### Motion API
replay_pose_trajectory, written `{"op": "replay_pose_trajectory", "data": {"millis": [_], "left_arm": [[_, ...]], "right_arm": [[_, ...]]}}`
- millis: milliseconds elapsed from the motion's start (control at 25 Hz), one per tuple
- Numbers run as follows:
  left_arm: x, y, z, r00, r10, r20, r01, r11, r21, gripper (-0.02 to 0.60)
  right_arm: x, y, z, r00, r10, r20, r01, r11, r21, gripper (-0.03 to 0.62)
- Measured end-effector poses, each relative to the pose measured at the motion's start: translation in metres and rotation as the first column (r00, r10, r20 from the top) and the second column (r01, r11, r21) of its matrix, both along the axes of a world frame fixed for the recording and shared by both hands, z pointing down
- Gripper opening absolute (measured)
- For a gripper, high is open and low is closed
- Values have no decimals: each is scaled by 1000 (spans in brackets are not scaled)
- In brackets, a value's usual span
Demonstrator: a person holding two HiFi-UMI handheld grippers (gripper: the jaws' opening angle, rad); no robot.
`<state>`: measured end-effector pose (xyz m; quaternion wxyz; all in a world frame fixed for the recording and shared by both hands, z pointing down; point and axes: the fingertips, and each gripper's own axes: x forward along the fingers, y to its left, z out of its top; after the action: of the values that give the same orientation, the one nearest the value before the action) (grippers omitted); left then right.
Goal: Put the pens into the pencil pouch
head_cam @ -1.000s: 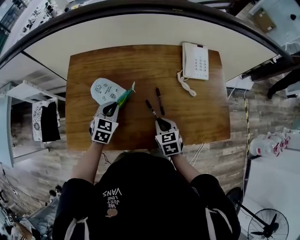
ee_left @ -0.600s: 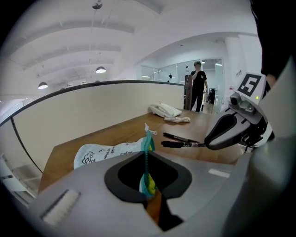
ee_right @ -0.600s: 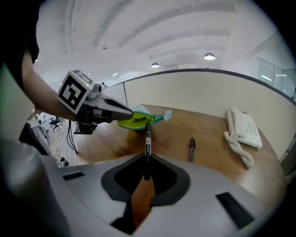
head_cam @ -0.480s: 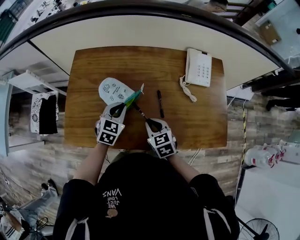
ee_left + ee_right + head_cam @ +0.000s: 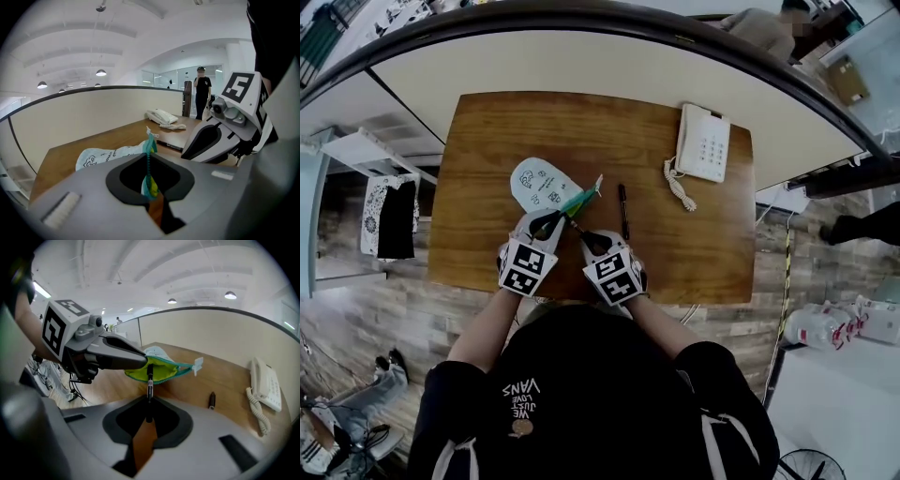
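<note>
While pinching the teal zipper edge of the pencil pouch (image 5: 539,181) with jaws almost together, holding the mouth open above the wooden table (image 5: 487,131): the left gripper (image 5: 547,224), nearest on the left side. Just beside it to the right, the right gripper (image 5: 583,240), jaws narrow and closed on the rear end of a black pen (image 5: 149,377). Pen pointing away along the jaws, far tip at the open mouth of the pouch, in front of the yellow-green lining; cannot tell whether touching it or not. White zipper pull (image 5: 198,363) sticking out at the right end of the mouth. Rest of the pouch, white with small drawings, lying flat on the table just behind the two grippers. A little farther and to the right, a second black pen (image 5: 622,204) lying alone on the wood, apart from the pouch. Farther again, near the far right corner, a white telephone (image 5: 704,142) with a coiled cord. Behind the table, a cream partition (image 5: 581,61) with a dark rim, and beyond it a standing person (image 5: 202,93).
</note>
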<state>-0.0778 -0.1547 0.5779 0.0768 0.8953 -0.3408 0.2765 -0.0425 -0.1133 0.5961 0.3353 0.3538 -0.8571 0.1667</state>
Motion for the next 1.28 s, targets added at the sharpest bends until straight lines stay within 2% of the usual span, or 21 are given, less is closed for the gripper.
{"op": "replay_pose_trajectory", "data": {"millis": [200, 400, 880, 1080, 1280], "left_arm": [[6, 6, -1, 999, 22, -24, -22, 1000, -12, 31], [11, 11, -7, 998, 51, -48, -51, 999, -8, 31], [3, 9, -14, 993, 21, -112, -24, 999, -22, 29], [4, 7, -13, 993, 20, -119, -24, 999, -30, 29], [5, 4, -10, 993, 21, -116, -25, 999, -39, 29]], "right_arm": [[-14, -17, -1, 1000, -6, 23, 6, 1000, -1, 46], [-22, -39, -6, 996, 44, 74, -44, 999, -8, 46], [-27, -56, -15, 980, 77, 181, -80, 997, 6, 49], [-15, -47, -20, 973, 111, 203, -116, 993, 12, 60], [19, -34, -9, 961, 205, 188, -208, 978, -7, 60]]}}
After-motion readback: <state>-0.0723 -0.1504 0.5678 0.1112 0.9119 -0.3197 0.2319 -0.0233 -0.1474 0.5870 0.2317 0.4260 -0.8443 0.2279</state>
